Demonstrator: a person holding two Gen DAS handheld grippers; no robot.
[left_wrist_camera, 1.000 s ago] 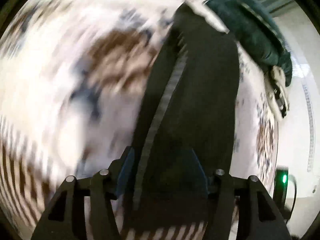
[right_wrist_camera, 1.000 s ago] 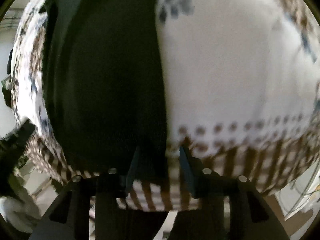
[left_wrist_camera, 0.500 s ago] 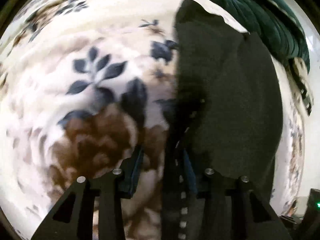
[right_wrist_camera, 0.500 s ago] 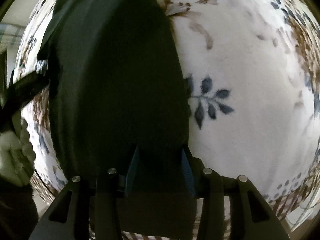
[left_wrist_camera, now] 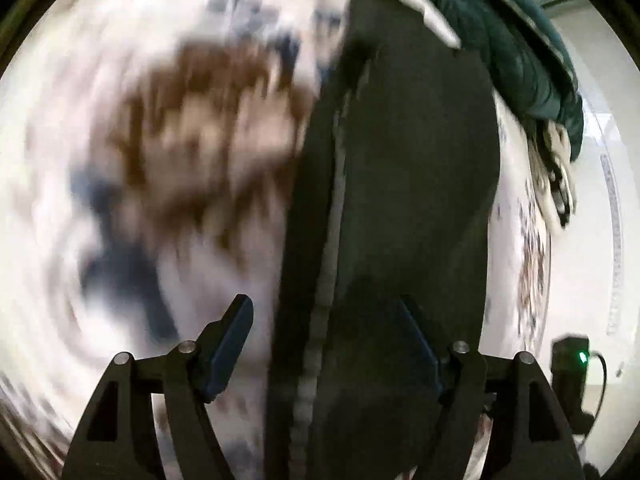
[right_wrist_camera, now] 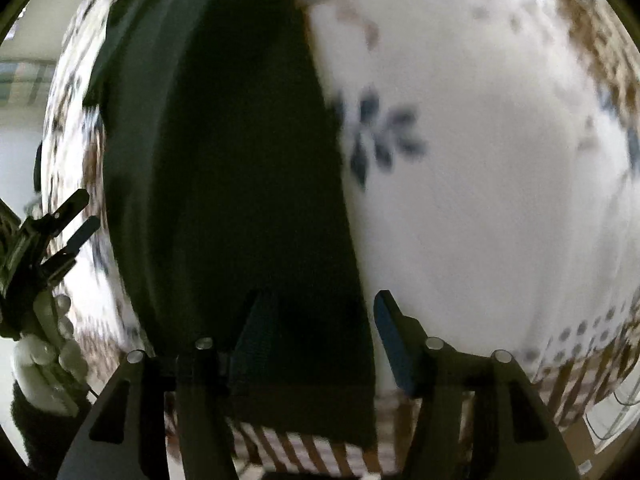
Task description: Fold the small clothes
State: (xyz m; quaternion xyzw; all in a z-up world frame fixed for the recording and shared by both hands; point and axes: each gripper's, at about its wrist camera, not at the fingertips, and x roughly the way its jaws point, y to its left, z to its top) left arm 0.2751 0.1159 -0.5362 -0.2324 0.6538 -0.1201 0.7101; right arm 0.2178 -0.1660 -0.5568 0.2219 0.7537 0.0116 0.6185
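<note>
**Both jaws spread over the dark garment**

The jaws of the left gripper [left_wrist_camera: 326,334] stand wide apart, with the near end of the dark garment [left_wrist_camera: 404,184] lying between and under them; nothing is pinched. The jaws of the right gripper [right_wrist_camera: 316,334] are likewise apart, straddling the garment's near right corner, one finger over the cloth and the other over the blanket.

In the left wrist view the dark garment runs as a long strip from the bottom centre up to the top of the frame, a pale dotted seam line running along its left part. It lies on a white floral blanket [left_wrist_camera: 168,168] with brown and blue blotches, heavily blurred here. A dark green quilted cloth [left_wrist_camera: 520,52] sits at the upper right. A small black device with a green light [left_wrist_camera: 570,364] shows at the lower right.

In the right wrist view the garment [right_wrist_camera: 240,160] fills the centre-left, the blanket [right_wrist_camera: 500,200] the right. The left gripper [right_wrist_camera: 60,228] appears at the left edge, held by a white-gloved hand [right_wrist_camera: 44,356].
</note>
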